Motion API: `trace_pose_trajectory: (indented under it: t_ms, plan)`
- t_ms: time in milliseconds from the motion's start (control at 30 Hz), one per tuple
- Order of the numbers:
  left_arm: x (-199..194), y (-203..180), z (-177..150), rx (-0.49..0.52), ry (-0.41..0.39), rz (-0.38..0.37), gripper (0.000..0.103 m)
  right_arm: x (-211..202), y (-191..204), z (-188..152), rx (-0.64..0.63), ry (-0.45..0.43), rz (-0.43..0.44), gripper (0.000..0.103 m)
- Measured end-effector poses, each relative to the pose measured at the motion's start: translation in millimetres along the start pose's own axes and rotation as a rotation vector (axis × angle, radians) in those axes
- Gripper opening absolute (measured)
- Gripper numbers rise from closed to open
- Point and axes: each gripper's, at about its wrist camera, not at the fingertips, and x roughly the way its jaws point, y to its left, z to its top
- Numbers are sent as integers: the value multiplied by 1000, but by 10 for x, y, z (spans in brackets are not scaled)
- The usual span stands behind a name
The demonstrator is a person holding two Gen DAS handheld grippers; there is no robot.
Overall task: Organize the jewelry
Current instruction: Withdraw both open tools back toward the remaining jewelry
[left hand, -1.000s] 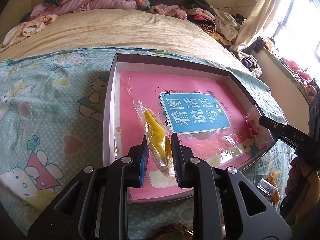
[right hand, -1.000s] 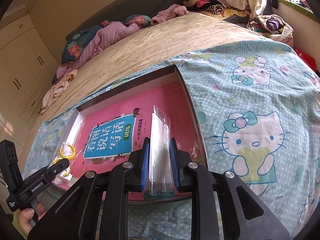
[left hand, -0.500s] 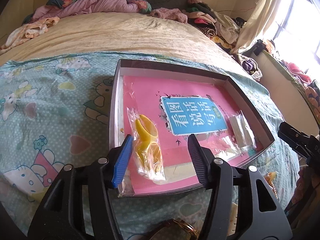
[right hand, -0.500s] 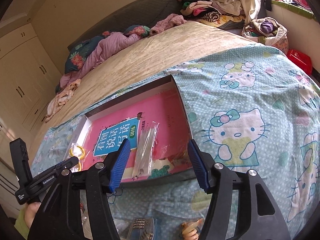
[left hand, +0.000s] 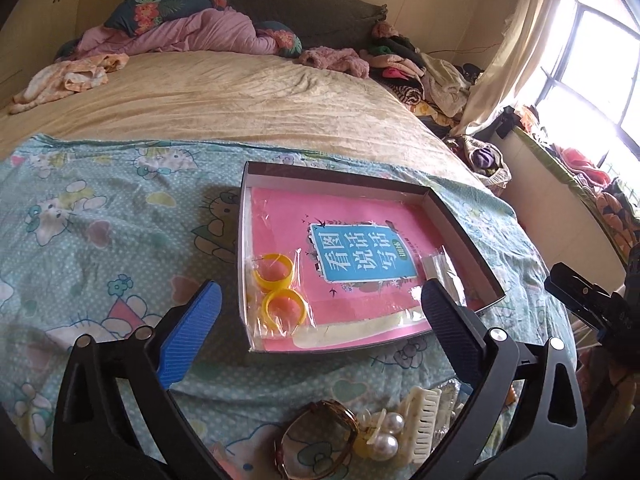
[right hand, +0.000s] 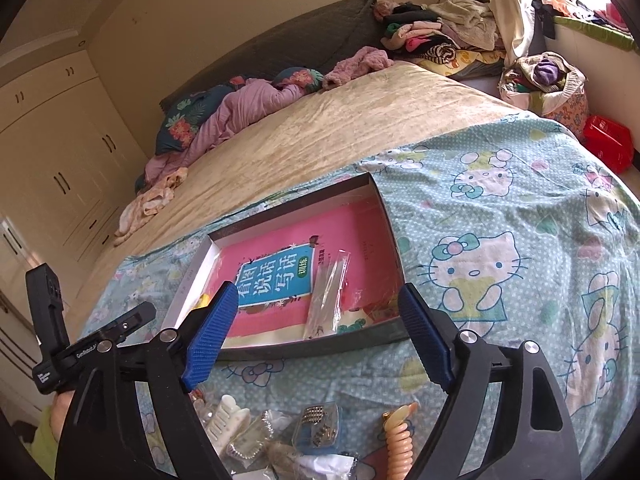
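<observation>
On the bed, over the cartoon-cat sheet (left hand: pixel 100 248), lies the shallow box (left hand: pixel 460 220) with a pink book (left hand: pixel 352 216) inside. Near its left front corner lies the bag with two yellow hoop earrings (left hand: pixel 278 296); the narrow clear packet (right hand: pixel 328 296) lies on the book toward the right side. My left gripper (left hand: pixel 320 332) hangs above the front edge of the box, its fingers (left hand: pixel 190 340) still spreading wide, and nothing is between them. My right gripper (right hand: pixel 316 340) is also opening and holds nothing; the clear packet is seen between its fingers but lies apart from them. Close before me on the sheet are more pieces: a brown bangle (left hand: pixel 320 436), pearl earrings (left hand: pixel 386 436), a cream hair claw (left hand: pixel 424 420), and a coiled hair tie (right hand: pixel 398 440).
</observation>
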Motion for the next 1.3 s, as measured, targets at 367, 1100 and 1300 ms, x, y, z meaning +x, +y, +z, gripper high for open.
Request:
trace_pose_trajectory:
  t_ms: [367,1100,1300]
  plan:
    - [-375,-58,-48,28,-33,-23,93,-408,203,-10,-52,-46,33,86]
    - [-727,-146,-373,103,-15,-44,93,-836,446,-264,-137,-39,40,87]
    - [-749,-134,-468,120,2,-39,93,-844,491,-376,-154,-16,36,87]
